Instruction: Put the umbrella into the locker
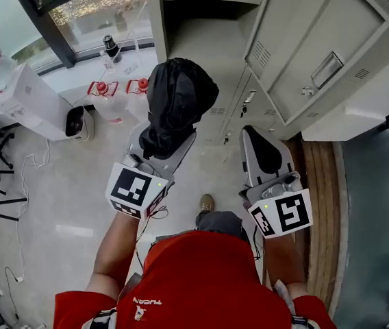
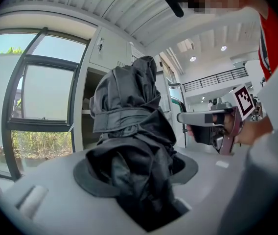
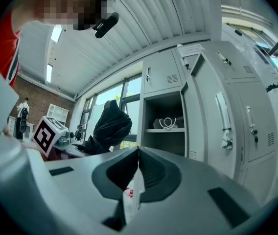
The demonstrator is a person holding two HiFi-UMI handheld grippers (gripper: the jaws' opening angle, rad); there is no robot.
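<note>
**Umbrella clamped in left tongs, in front of the open locker**

Your left tongs [image 1: 169,141] are clamped on the folded black umbrella [image 1: 179,94]. The bundled fabric sits squarely btwn the two pads, and its bulk sticks out past the tips twd the locker [image 3: 161,75]. A strap is wrapped round its middle. In the left gripper view the cloth fills the gap and spills back over the pads.

Your right tongs [image 3: 138,168] are closed together w/ nothing btwn them. They sit beside the left pair, to its right, apart from the umbrella.

From the right gripper view the umbrella shows left of the locker's open compartment, not yet inside. That compartment has a shelf w/ a coil of white cable [image 3: 167,123] on it, and the door [image 1: 324,60] stands open on the right. You're holding both pairs over the pale floor [image 1: 78,204] in front of the locker.
</note>
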